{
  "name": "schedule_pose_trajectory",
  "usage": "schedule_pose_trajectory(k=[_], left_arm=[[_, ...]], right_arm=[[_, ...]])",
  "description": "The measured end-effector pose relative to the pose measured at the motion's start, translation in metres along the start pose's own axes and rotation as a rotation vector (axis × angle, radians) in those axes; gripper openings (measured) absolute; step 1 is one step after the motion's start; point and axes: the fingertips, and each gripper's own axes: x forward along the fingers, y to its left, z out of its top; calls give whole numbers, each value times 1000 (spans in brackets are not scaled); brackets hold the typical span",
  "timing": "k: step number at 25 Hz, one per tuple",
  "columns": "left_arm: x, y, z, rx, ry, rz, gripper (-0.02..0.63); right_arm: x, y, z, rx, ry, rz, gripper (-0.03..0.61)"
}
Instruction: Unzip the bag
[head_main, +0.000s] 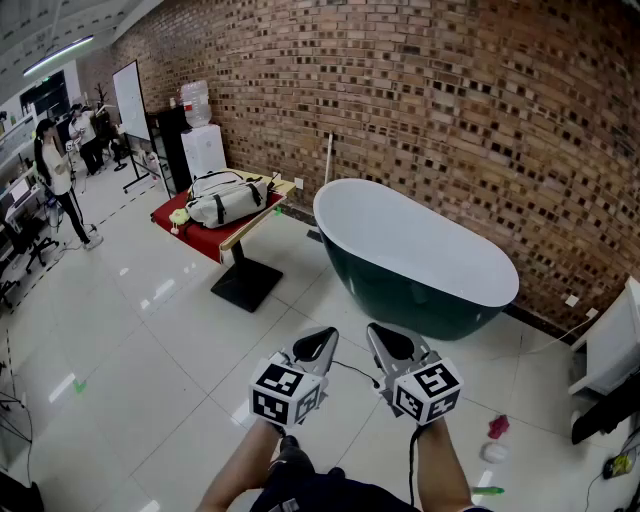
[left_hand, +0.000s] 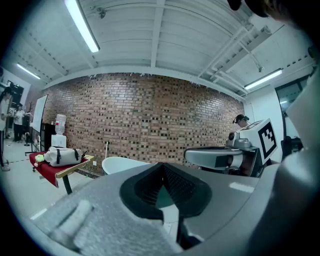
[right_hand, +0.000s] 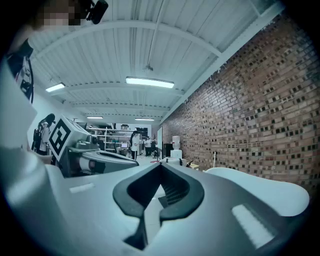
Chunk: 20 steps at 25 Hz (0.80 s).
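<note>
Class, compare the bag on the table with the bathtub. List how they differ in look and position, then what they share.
The bag is pale with black straps; the bathtub is white inside and dark green outside. The bag lies on a red-covered table; the bathtub stands on the floor. The bag looks soft and bulging; the bathtub is a rigid open shell. Both sit near the brick wall.

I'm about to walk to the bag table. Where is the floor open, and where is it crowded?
Bare floor stretches between the bathtub and the people at left, up to the table. Its top is crowded: the white bag covers most of it, leaving a strip of red cloth in front. At lower right, small items litter the floor.
</note>
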Motion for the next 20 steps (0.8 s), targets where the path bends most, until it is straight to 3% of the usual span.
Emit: schedule_pose_trajectory(k=[12, 20], left_arm=[[31, 92, -13, -46, 32, 37, 5], [64, 210, -2, -101, 13, 73, 5]], right_arm=[[91, -20, -11, 15, 32, 32, 6], [204, -38, -9, 4, 77, 55, 6]])
